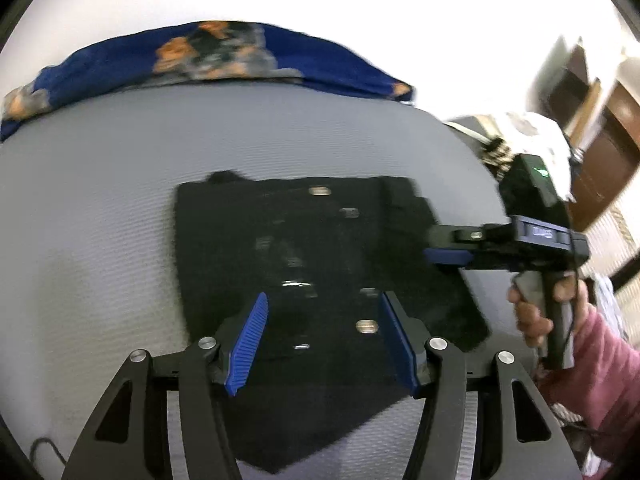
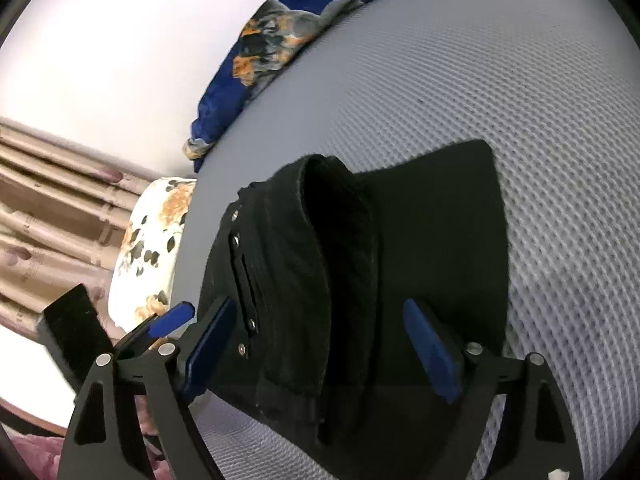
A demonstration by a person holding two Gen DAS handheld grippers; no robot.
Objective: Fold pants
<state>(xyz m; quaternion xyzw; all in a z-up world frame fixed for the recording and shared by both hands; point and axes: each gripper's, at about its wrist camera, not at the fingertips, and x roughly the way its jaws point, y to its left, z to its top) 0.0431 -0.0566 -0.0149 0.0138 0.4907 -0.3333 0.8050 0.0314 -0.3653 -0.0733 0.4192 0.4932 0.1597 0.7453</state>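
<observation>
Both tongs stand with their blue-padded fingers spread apart and nothing between them. Left tongs (image 1: 322, 340) hover over the near part of the folded black denim pants (image 1: 320, 248), which lie flat as a dark rectangle on the pale grey textured mattress (image 1: 120, 184). Right tongs (image 2: 320, 350) sit over the same pants (image 2: 432, 248) from the side, where a thick rolled fold with metal rivets rises between the pads. In the left view the right tongs (image 1: 448, 257) reach in from the right, their blue tip at the garment's right edge, held by a hand (image 1: 540, 312) in a pink sleeve. A blue patterned blanket (image 1: 200, 56) lies bunched along the far edge of the mattress, well apart from the pants. A white floral pillow (image 2: 148, 248) sits beside the mattress.
</observation>
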